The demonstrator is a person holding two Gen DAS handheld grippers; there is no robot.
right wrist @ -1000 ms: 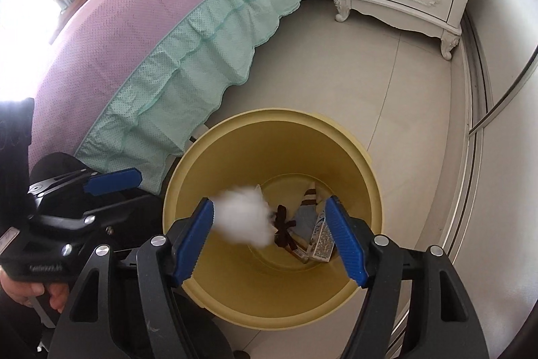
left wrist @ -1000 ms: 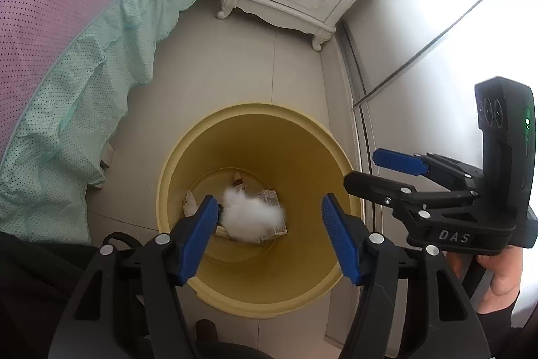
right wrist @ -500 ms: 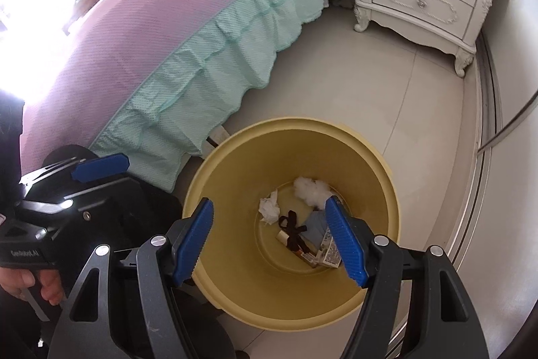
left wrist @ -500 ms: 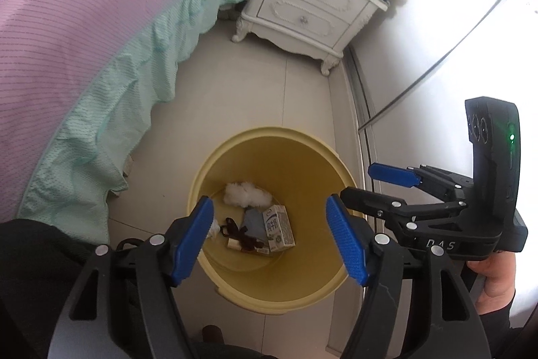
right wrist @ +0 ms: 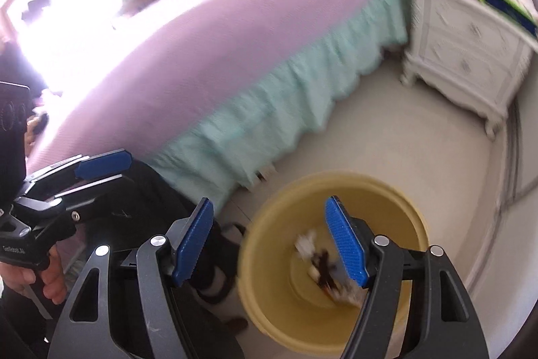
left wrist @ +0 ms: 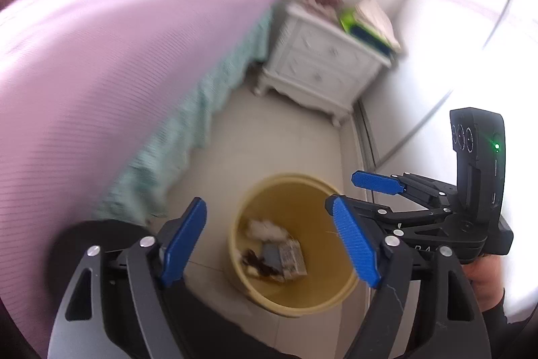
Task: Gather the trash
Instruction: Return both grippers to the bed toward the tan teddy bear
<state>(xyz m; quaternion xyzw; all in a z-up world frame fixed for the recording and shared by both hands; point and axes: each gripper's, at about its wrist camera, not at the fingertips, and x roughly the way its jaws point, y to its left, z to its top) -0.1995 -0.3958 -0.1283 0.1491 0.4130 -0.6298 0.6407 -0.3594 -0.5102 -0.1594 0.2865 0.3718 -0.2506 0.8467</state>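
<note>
Bin (left wrist: 245,278) sits lower centre in my left wrist view, on the floor between bed skirt (left wrist: 175,157) at left and sliding door track at right. My left gripper (left wrist: 269,241) is above it, jaws wide and opening, nothing between the pads; I only see down into the bin through the gap. Trash lies in the bin bottom: white fluff (left wrist: 267,229) toward the top, a small carton (left wrist: 292,258) lower right of it, dark scraps (left wrist: 257,264) lower left. Right gripper (left wrist: 356,190) shows at right of frame, beside the bin rim, a hand (left wrist: 484,278) under it. Nightstand (left wrist: 322,69) is upper centre. View is blurred.

Right wrist view: bin (right wrist: 265,288) is lower right of centre, so it lies toward my right blue pad, not centred. My right gripper (right wrist: 269,244) has jaws wide and opening, empty. Fluff (right wrist: 304,244) and dark scraps (right wrist: 324,268) show in the bin, partly hidden behind the right pad. Left gripper (right wrist: 101,170) is at frame left, over dark clothing, farther from the bin here. Bed (right wrist: 201,56) fills the upper left.

My guess: both hands are empty, and next trash must be found elsewhere; none shows on the visible floor.
</note>
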